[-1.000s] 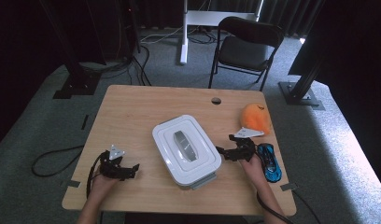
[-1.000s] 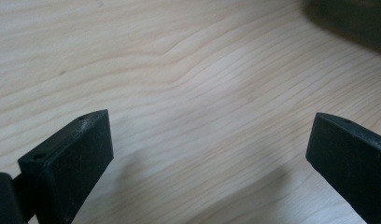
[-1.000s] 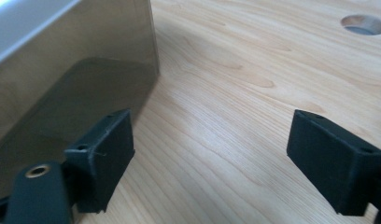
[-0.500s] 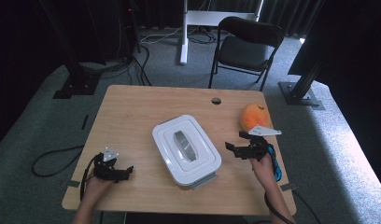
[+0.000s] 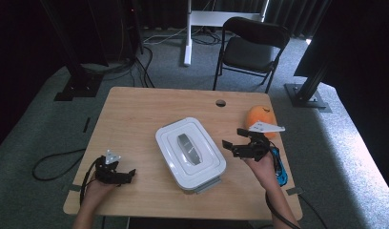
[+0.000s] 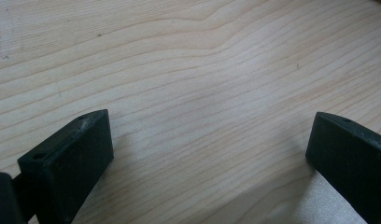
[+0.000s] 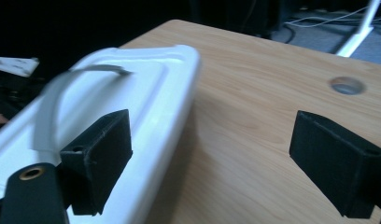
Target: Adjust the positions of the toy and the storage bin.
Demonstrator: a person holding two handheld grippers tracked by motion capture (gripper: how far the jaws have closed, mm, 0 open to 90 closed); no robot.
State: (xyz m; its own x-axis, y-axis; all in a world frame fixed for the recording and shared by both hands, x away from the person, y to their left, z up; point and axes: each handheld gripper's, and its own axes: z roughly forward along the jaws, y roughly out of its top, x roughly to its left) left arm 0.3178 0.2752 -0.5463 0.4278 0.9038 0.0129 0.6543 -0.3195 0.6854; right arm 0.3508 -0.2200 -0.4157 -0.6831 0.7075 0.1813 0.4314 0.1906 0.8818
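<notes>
Right claw [image 5: 232, 144] wide beside white lidded box [image 5: 190, 152], left claw [image 5: 130, 174] wide, no legible writing

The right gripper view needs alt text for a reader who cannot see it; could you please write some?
The right gripper, its two black jaws wide apart and empty, points along the edge of a white lidded box with a grey handle. One jaw overlaps the box's rim; the other is over the bare wooden table, which has a round hole.
</notes>
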